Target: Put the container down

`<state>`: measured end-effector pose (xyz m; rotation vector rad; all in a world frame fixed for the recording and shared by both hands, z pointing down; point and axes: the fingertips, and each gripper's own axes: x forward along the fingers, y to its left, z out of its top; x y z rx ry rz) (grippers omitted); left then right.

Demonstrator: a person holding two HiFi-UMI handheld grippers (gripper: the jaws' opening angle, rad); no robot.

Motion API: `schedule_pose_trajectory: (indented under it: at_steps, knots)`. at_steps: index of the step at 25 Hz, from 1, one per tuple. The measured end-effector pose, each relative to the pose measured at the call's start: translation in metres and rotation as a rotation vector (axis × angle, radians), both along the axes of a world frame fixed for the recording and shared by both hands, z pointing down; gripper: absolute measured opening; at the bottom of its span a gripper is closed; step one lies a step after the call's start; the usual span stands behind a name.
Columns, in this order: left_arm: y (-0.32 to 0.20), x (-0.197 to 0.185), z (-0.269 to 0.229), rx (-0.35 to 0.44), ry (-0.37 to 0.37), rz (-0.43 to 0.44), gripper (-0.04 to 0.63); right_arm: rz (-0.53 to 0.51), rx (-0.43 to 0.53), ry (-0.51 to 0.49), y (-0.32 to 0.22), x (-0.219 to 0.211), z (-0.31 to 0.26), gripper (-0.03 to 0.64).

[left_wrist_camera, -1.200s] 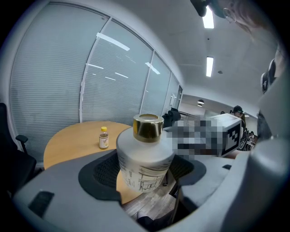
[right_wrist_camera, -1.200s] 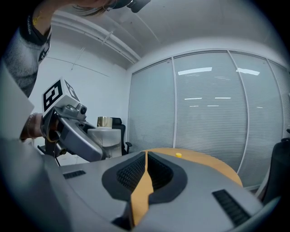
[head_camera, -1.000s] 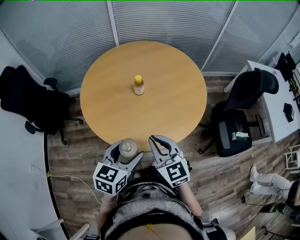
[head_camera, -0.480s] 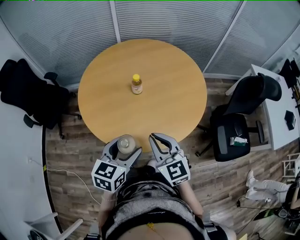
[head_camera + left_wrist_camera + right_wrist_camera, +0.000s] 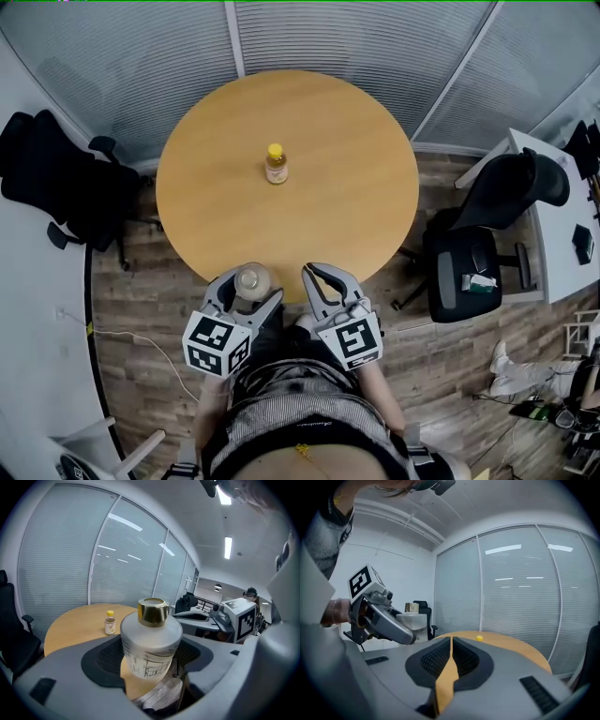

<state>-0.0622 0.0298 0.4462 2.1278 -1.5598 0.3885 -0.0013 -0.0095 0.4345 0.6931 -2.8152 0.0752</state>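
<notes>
A frosted white container with a gold cap is clamped upright in my left gripper, held at the near edge of the round wooden table. In the left gripper view the container fills the space between the dark pads. My right gripper hangs beside it at the same table edge, shut with nothing between its pads. The right gripper view also shows the left gripper with the container.
A small amber bottle with a yellow cap stands near the table's middle, seen too in the left gripper view. Black office chairs stand at the right and left. A white desk lies at the far right. Blinds cover the windows behind.
Both grippers have crept slightly forward toward the table's near edge, the left one still carrying the container. The small bottle has not moved.
</notes>
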Motion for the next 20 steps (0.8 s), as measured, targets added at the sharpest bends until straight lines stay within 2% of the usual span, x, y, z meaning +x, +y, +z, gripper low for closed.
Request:
schedule_pose_trajectory:
  at_steps: [7,11,15,20]
  knots:
    - [-0.025,-0.007,-0.001,-0.005,-0.007,0.07,0.339,0.041,0.001,-0.008,-0.022,-0.014,0.0,0.027]
    - [-0.041,-0.013,-0.004,0.003,-0.011,0.106,0.339,0.032,0.049,0.017,-0.036,-0.022,-0.002,0.027]
    - [-0.053,-0.02,-0.005,0.006,-0.011,0.129,0.339,0.075,0.01,-0.003,-0.046,-0.029,-0.004,0.027]
    - [-0.06,-0.025,-0.002,0.002,-0.001,0.148,0.339,0.082,0.013,0.011,-0.052,-0.035,0.0,0.026]
